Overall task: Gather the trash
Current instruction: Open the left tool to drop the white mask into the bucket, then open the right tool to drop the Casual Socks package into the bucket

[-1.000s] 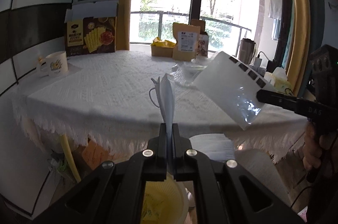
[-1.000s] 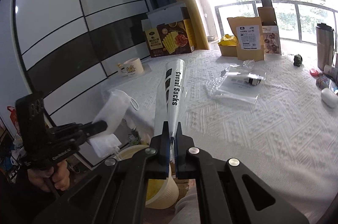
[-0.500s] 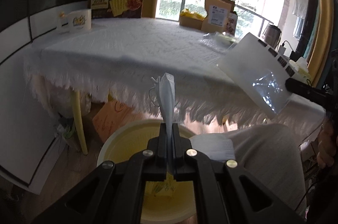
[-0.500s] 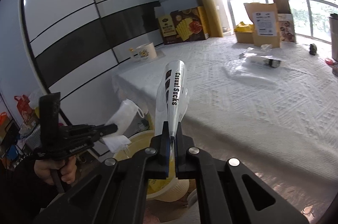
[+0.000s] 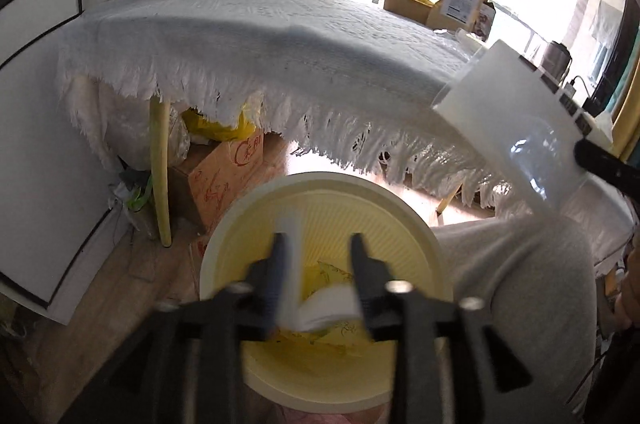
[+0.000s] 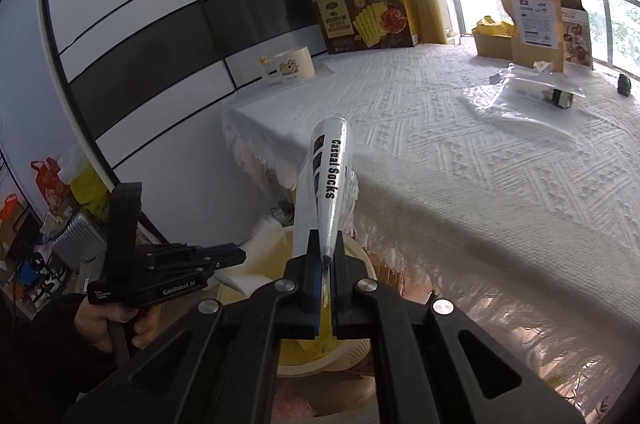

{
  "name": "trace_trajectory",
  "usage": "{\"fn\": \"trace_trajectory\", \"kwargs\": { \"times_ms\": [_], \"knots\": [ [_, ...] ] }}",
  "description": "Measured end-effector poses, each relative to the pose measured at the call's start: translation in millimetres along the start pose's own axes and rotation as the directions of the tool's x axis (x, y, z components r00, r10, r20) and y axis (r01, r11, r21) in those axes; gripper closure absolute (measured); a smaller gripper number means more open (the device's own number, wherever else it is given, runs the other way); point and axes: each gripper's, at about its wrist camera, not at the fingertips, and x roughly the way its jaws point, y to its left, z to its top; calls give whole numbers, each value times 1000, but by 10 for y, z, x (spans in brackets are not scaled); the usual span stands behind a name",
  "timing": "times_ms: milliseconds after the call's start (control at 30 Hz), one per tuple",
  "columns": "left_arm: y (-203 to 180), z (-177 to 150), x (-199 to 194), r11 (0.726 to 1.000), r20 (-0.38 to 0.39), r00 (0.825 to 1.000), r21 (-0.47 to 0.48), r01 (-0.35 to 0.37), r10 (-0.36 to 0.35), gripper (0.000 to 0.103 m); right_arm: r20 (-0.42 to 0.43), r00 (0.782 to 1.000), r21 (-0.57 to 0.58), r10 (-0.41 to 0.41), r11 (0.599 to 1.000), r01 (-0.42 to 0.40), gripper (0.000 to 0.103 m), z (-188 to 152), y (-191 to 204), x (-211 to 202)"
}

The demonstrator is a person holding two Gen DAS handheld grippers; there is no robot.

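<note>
My left gripper (image 5: 318, 256) is open above the pale yellow waste bin (image 5: 416, 224). The white face mask (image 5: 320, 308) is slipping out between its fingers, blurred, into the bin. In the right wrist view the left gripper (image 6: 240, 256) hovers over the bin (image 6: 360, 356) with the mask (image 6: 256, 256) beside its tips. My right gripper (image 6: 325, 244) is shut on a white "Casual Socks" plastic bag (image 6: 326, 184), held upright near the table edge. That bag (image 5: 516, 128) also shows at the right of the left wrist view.
A table with a white fringed cloth (image 6: 460, 144) holds a mug (image 6: 290, 66), a snack box (image 6: 368, 18), brown pouches (image 6: 534, 20) and clear plastic wrappers (image 6: 528, 96). A cardboard box (image 5: 224, 180) and a table leg (image 5: 160, 168) stand under it.
The left gripper has dropped lower over the bin and opened, letting go of the mask. The right gripper with the socks bag has moved closer to the bin.
</note>
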Motion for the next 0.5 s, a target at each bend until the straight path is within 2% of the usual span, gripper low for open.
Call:
{"fn": "trace_trajectory", "kwargs": {
  "times_ms": [233,500],
  "knots": [
    [163,-18,-59,1000,13,1000,-26,2,-2,60,-57,998,-21,26,999,-28,100,-40,179,272],
    [485,19,-240,995,74,997,-99,-25,32,60,-147,987,-42,62,997,-69,100,-131,383,648]
  ]
}}
